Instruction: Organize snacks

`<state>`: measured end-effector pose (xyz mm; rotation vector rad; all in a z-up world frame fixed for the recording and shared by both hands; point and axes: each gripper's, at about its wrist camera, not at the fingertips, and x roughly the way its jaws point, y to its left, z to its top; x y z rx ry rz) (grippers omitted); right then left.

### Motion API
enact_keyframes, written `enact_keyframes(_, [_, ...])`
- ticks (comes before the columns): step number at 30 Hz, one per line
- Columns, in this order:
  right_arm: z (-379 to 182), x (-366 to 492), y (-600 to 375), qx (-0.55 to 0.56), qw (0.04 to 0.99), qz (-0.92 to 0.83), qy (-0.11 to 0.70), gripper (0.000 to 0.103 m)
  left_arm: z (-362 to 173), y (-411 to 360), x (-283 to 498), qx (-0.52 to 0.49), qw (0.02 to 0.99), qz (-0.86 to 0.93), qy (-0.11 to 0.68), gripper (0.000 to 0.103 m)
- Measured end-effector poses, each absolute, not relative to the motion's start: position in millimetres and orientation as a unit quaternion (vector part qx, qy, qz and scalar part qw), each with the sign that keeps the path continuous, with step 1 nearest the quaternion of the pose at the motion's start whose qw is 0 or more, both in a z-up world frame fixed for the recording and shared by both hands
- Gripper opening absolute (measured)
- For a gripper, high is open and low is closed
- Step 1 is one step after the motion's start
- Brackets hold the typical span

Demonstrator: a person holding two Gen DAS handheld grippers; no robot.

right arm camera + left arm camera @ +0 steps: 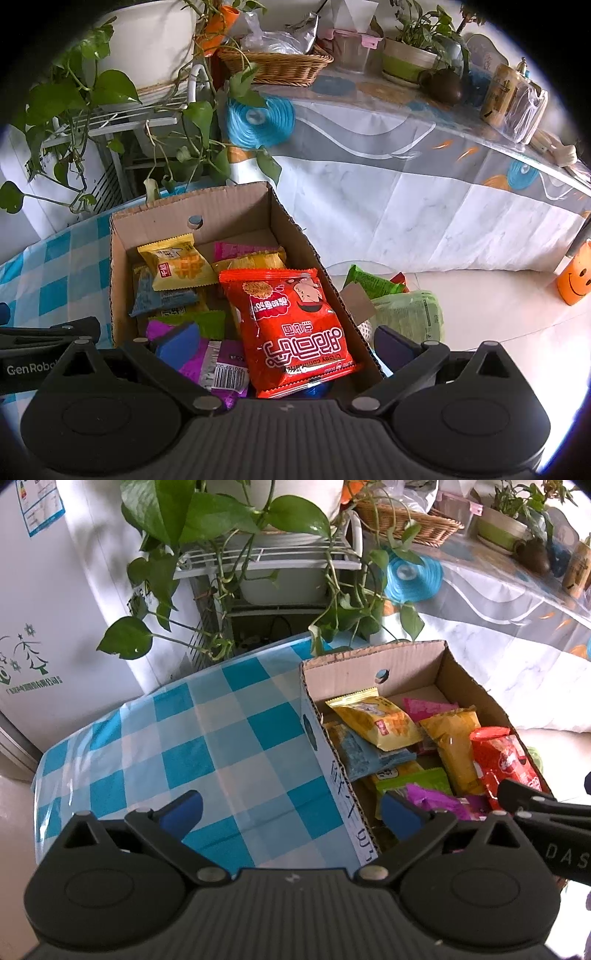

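In the left wrist view the left tongs [291, 818] stood wide apart with nothing between the blue pads, straddling the near-left wall of the cardboard box [325, 753], one pad over the blue-checked worktop [207, 738] at lower left of the frame and the other inside the box at lower centre. The right tongs [284, 345] were likewise spread in the right wrist view, their pads to either side of the red snack packet [291, 325] at lower centre of that frame but not pressing it; the packet lay on top of the other snacks, leaning toward the box's right wall. Behind it in the box lay a yellow packet [177, 264], a blue-grey one [162, 297], and a purple packet [218, 363] at lower left. Outside the box, right of centre in that frame, green packets [402, 310] rested on the floor side, apart from the rest. The step in hand seemed to be the moment just after dropping a snack into the box, both tongs free. The next move would probably call for swinging the right tongs over the box wall to the loose green packets, closing across a thin crinkly edge, and lifting it clear of the cardboard rim before setting it inside.
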<state>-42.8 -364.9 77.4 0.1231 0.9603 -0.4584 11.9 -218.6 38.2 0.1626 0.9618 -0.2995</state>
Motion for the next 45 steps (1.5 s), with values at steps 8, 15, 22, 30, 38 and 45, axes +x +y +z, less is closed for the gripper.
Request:
enact_keyframes(8, [75,-44,-368,0.062,0.857,-0.217,0.463,0.103,34,-222,13,0.076,0.867,-0.147,0.470,0.102])
enact_keyframes(15, [73,-44,-373,0.065,0.854,-0.220,0.467,0.103,32,-225,13,0.078,0.864,-0.146,0.475,0.102])
enact_keyframes(22, [72,-43,-376,0.066,0.852,-0.222,0.469,0.103,33,-229,13,0.088,0.866,-0.147,0.469,0.102])
enact_keyframes(30, [72,-43,-377,0.068,0.853,-0.222,0.468,0.103,34,-230,13,0.096,0.873,-0.149,0.455,0.102])
enact_keyframes(38, [71,-42,-378,0.068,0.852,-0.220,0.470,0.103,32,-229,15,0.090,0.867,-0.152,0.465,0.102])
enact_keyframes(45, [72,-42,-377,0.070,0.852,-0.219,0.471,0.103,35,-227,12,0.096,0.868,-0.157,0.462,0.102])
